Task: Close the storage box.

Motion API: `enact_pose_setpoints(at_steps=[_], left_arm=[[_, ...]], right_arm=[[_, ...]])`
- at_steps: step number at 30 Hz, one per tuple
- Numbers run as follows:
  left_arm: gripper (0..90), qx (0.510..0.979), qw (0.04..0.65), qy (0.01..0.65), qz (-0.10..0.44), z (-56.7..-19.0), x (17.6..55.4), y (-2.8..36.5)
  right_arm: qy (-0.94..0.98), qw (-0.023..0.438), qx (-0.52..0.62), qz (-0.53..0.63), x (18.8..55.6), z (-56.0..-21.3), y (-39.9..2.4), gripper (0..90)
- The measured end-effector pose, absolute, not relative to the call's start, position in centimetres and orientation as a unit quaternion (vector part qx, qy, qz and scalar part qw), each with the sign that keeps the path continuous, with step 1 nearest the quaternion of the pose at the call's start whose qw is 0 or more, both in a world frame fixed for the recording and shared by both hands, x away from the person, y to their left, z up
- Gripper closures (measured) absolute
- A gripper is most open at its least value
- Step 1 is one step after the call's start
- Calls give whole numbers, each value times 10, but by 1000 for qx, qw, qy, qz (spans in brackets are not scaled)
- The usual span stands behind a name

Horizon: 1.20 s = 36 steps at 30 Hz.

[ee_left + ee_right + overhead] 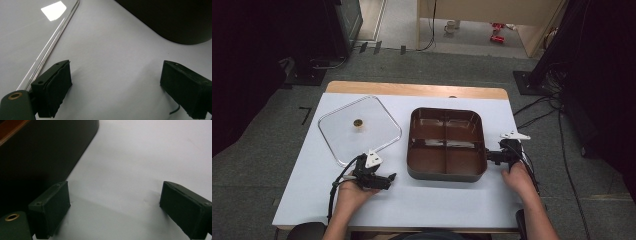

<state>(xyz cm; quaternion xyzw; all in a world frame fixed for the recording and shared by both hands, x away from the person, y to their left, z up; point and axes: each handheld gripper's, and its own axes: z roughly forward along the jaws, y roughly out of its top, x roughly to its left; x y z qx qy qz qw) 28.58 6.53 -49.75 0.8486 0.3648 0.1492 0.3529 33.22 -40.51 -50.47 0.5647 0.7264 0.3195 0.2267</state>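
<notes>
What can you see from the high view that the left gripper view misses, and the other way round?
High view alone: the whole clear lid with its small knob, the brown tray with its four compartments, both hands and the floor beyond. Left gripper view alone: the left gripper close up, jaws wide apart with nothing between them, beside the lid's edge. Shared: the white table, the lid and a tray corner.

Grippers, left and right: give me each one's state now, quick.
Left gripper: open, holding nothing, beside the clear lid's near edge.
Right gripper: open, holding nothing, next to the brown divided tray.
</notes>
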Motion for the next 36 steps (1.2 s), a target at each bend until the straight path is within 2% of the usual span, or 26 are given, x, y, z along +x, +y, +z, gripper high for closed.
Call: enact_pose_setpoints(at_steps=[3,8,10,17,25,36], left_arm=[[142,847,348,373,150,-496,287,65],[157,853,328,380,143,-491,289,62],[203,855,319,386,137,-488,290,63],[288,852,330,397,87,-479,295,70],[323,851,341,387,97,-463,300,78],[299,845,350,393,98,-456,310,87]], right_arm=[[726,226,565,319,332,-505,-405,87],[726,226,565,319,332,-505,-405,87],[726,226,565,319,332,-505,-405,87],[727,227,565,319,332,-505,-405,87],[726,226,565,320,332,-505,-405,87],[726,226,565,319,332,-505,-405,87]])
